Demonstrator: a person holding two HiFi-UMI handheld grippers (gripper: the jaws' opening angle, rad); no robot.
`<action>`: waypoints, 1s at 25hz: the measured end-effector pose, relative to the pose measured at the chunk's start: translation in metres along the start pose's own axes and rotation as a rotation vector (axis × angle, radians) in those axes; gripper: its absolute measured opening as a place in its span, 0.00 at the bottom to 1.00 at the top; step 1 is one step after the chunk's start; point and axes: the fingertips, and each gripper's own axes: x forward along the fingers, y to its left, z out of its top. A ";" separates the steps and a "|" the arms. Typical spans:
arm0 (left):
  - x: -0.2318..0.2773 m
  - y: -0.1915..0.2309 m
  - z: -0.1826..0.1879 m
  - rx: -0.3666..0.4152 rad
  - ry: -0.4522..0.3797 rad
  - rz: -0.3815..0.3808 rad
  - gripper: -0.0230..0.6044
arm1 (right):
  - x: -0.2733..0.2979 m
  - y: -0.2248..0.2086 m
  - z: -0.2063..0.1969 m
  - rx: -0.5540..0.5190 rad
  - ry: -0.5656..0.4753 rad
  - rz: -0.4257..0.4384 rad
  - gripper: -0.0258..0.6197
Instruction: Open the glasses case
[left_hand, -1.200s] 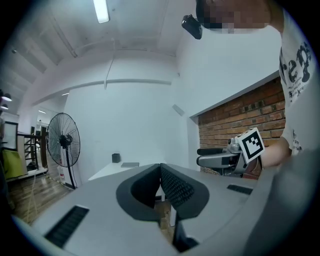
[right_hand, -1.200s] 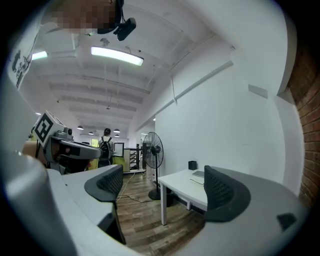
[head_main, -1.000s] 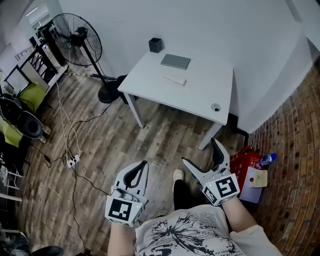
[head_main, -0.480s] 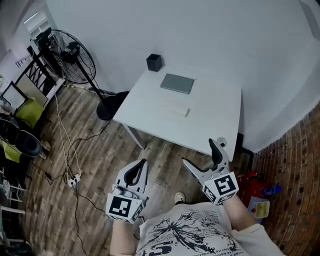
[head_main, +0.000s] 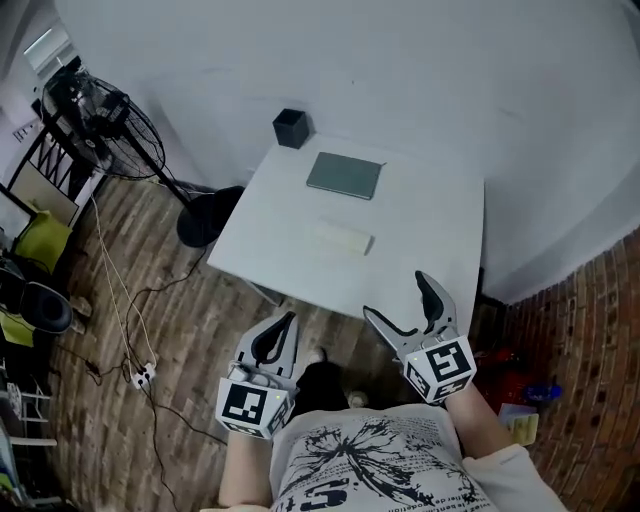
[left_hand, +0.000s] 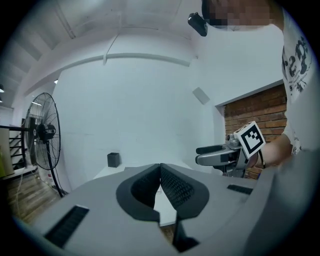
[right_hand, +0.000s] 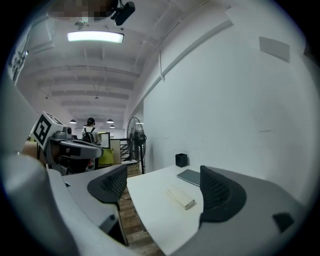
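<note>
Glasses case (head_main: 343, 237) lies closed on the counter (head_main: 430, 230), well ahead of both tongs. Left tongs (head_main: 288, 322) are clenched and empty. Right tongs (head_main: 395, 295), spread wide but closing on nothing, seem readied to grasp it.

My left grey two-jaw gripper (head_main: 289, 322) hovers just short of the white table's (head_main: 290, 240) near edge, jaws pressed together. My right grey two-jaw gripper (head_main: 395, 296), beside it at that edge, points nearly level, its wide jaws closing on nothing.
</note>
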 end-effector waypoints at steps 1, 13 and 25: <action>0.011 0.006 -0.002 0.000 0.008 -0.015 0.06 | 0.009 -0.006 -0.003 0.009 0.014 -0.012 0.75; 0.153 0.093 -0.026 0.024 0.085 -0.253 0.06 | 0.120 -0.078 -0.040 0.117 0.194 -0.222 0.71; 0.235 0.111 -0.127 0.106 0.228 -0.535 0.06 | 0.198 -0.099 -0.138 0.116 0.510 -0.283 0.68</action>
